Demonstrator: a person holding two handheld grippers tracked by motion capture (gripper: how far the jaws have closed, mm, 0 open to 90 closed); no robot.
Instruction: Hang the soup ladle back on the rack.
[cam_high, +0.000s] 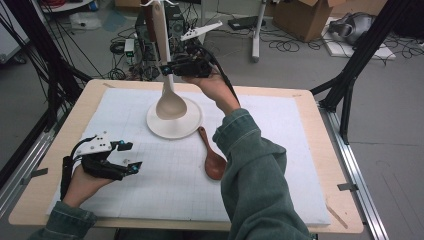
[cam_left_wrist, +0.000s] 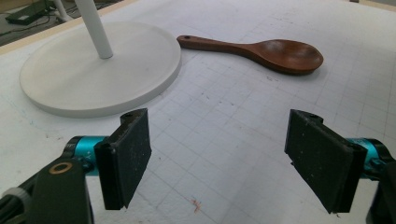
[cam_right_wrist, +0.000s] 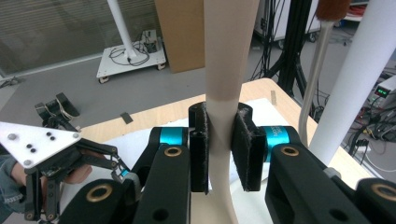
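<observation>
A pale cream spoon (cam_high: 171, 105) hangs upright, bowl down, just over the round white base (cam_high: 187, 129) of a stand. My right gripper (cam_high: 170, 67) is shut on its handle (cam_right_wrist: 229, 56), with both pads pressed against it in the right gripper view. The stand's white pole (cam_right_wrist: 359, 79) rises close beside the gripper. A dark brown wooden spoon (cam_high: 212, 160) lies flat on the mat, right of the base, and in the left gripper view this brown spoon (cam_left_wrist: 275, 53) lies ahead. My left gripper (cam_high: 132, 156) rests low at the front left, open, with nothing between its pads (cam_left_wrist: 130, 154).
A white gridded mat (cam_high: 280, 165) covers the wooden table (cam_high: 340, 210). The stand's pole (cam_left_wrist: 95, 30) meets the base (cam_left_wrist: 93, 79) ahead and left of the left gripper. Black frame posts flank the table. Cables, boxes and equipment lie on the floor behind.
</observation>
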